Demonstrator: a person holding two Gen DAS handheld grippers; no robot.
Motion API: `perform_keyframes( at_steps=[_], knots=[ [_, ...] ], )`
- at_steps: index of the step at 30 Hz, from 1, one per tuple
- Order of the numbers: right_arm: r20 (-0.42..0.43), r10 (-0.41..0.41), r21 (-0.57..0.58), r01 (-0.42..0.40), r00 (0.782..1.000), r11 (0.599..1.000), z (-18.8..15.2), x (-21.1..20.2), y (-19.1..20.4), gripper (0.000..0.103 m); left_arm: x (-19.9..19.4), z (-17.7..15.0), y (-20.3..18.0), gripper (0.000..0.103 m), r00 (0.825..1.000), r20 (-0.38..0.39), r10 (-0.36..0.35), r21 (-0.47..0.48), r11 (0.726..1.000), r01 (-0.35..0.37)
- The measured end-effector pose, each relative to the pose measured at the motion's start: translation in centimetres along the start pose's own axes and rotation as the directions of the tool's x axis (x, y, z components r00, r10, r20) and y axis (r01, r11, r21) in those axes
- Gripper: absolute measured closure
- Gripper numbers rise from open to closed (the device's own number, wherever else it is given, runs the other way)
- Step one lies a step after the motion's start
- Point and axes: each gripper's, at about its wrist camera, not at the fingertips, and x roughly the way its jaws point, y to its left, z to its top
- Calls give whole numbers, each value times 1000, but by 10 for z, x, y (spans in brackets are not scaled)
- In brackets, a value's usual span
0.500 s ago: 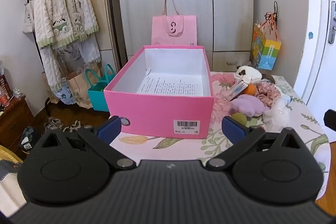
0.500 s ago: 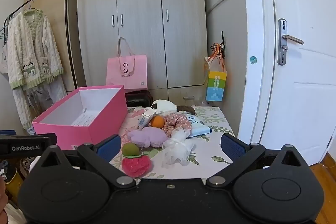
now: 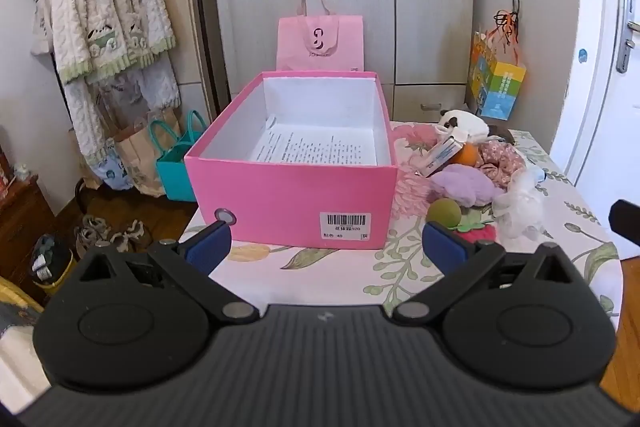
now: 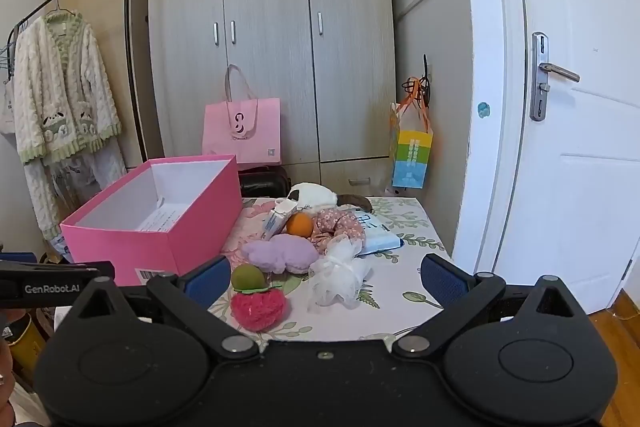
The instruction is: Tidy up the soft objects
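Both claws are spread as wide as they go and carrying nothing: your left gripper (image 3: 326, 241) faces the near wall of the pink box (image 3: 292, 203), your right gripper (image 4: 324, 277) looks over the heap of soft things on the floral tablecloth (image 4: 404, 291). The box sits open at the table's left, only a printed sheet (image 3: 316, 147) inside it.

Watch that heap. The knitted strawberry (image 4: 258, 307) lies nearest you, the green ball (image 4: 248, 277) touching it from behind, so a sloppy pinch could send the ball rolling toward the table edge. The white mesh puff (image 4: 340, 279) is loose and frilly, and may snag a pad and drag its neighbours. The purple plush (image 4: 280, 253) leans against a small carton (image 4: 276, 223) and an orange ball (image 4: 299, 225); lifting it may tumble them. What lies under the floral scrunchie (image 4: 340, 225) I can't quite tell.
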Motion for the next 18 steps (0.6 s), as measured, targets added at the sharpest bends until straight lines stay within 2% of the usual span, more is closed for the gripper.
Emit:
perform_keyframes(
  at_steps=[9, 14, 18],
  knots=[
    [-5, -8, -12, 8, 1000, 1000, 0, -2, 1, 0, 4, -1, 5, 0, 1000, -9, 7, -11, 1000, -7],
    [-7, -19, -21, 19, 1000, 1000, -2, -2, 2, 0, 2, -4, 6, 0, 1000, 2, -23, 11, 1000, 23],
    [-16, -29, -27, 29, 999, 999, -3, -2, 0, 0, 0, -7, 9, 0, 999, 19, -32, -13, 999, 32]
  ],
)
